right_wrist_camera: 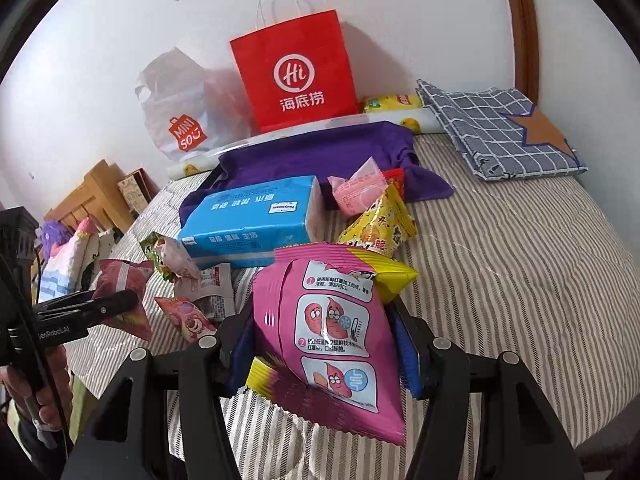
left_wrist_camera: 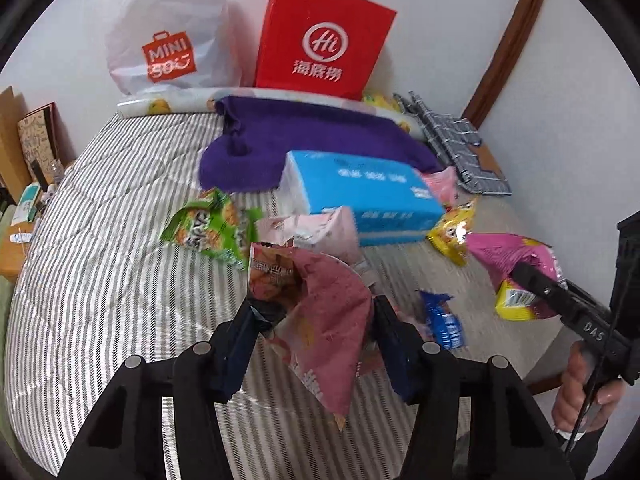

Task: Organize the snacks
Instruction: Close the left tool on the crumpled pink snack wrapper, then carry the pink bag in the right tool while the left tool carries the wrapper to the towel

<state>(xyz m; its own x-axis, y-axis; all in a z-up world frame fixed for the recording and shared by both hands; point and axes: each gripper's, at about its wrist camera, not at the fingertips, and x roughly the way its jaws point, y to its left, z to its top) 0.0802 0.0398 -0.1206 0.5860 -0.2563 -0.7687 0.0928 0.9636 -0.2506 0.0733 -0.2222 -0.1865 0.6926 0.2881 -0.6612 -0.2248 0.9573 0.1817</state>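
While both hands lift: each holds one packet above the striped bed.
Left tongs: clamped on a dusty-pink snack packet.
Right tongs: clamped on a magenta sweet-potato bag.
Left view only: blue wrapper.
Right view only: bear-print packet.
Behind: blue tissue pack, red paper bag.

Both wrist views look steeply down, close, sharing the bed.

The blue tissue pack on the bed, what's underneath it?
The blue tissue pack lies partly on a purple cloth, its near end over the striped bedspread. Anything else beneath it is covered and cannot be seen.
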